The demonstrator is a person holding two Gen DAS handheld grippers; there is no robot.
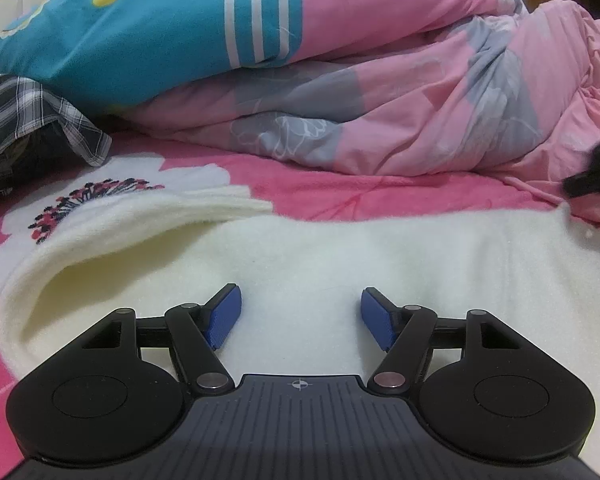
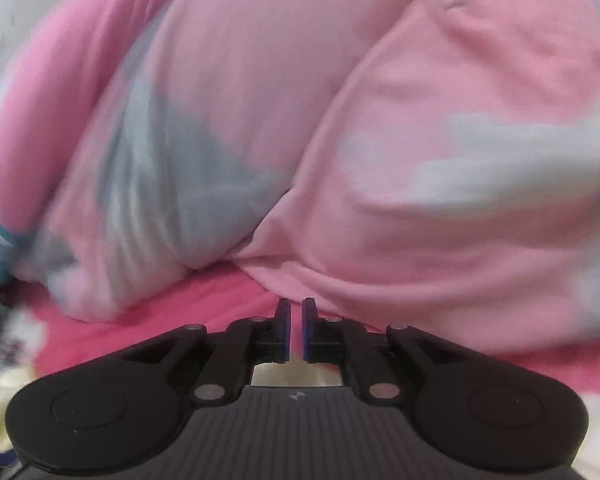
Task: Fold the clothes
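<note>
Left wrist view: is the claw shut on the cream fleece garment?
No, the left claw is open, its blue pads spread wide over the cream fleece garment with nothing between them.

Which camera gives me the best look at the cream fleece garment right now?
The left wrist view. The cream fleece garment lies spread on the pink bedsheet ahead of the open left gripper, its left edge folded over. The right wrist view is blurred and shows only cream patches at the lower corners, probably the same garment.
</note>
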